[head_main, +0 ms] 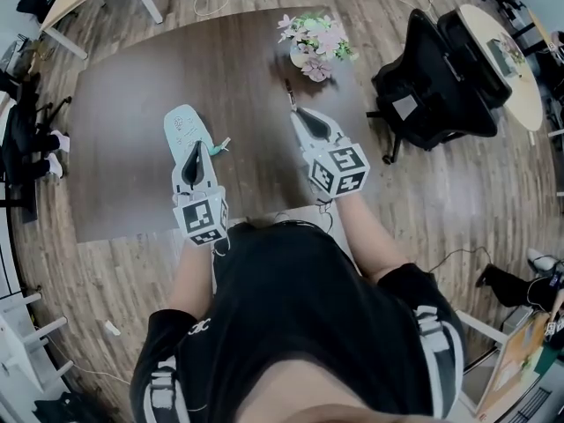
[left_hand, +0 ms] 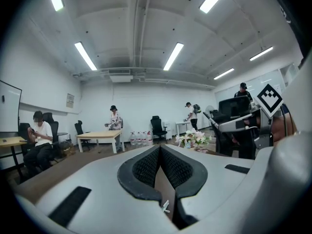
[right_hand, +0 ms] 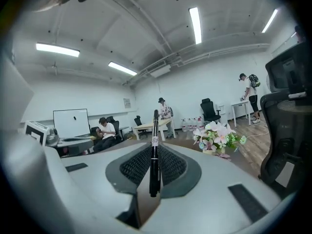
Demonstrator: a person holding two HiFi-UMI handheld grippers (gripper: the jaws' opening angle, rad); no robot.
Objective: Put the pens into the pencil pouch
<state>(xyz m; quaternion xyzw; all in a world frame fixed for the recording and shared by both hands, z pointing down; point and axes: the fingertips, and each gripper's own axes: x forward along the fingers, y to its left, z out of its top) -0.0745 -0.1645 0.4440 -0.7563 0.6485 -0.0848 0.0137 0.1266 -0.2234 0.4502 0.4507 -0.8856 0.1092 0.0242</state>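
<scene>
**Item 1: pen** (right_hand: 154, 152). Black and slim, with a pale band partway up the barrel. My right tool (head_main: 306, 120) pinches it lengthwise between the pads, and a long stretch pokes out past the tips. It is held up over the far half of the table (head_main: 132, 95), not far from the flowers (head_main: 315, 42). I judge it light, stiff and smooth-sided, so it may swivel or slide in the pads. The best hold looks to be mid-barrel, with the pads flat on either side.

**Item 2: pencil pouch** (head_main: 182, 129). Pale teal, lying flat on the table, left of centre. I judge it soft, limp and light, with a mouth that will likely sag shut. It is best taken by the fabric edge beside the opening.

**Item 3: left tool** (head_main: 199, 148). Jaws pressed together, with nothing showing between the tips. It sits over the near end of the pouch, and I cannot tell whether it touches it.
</scene>
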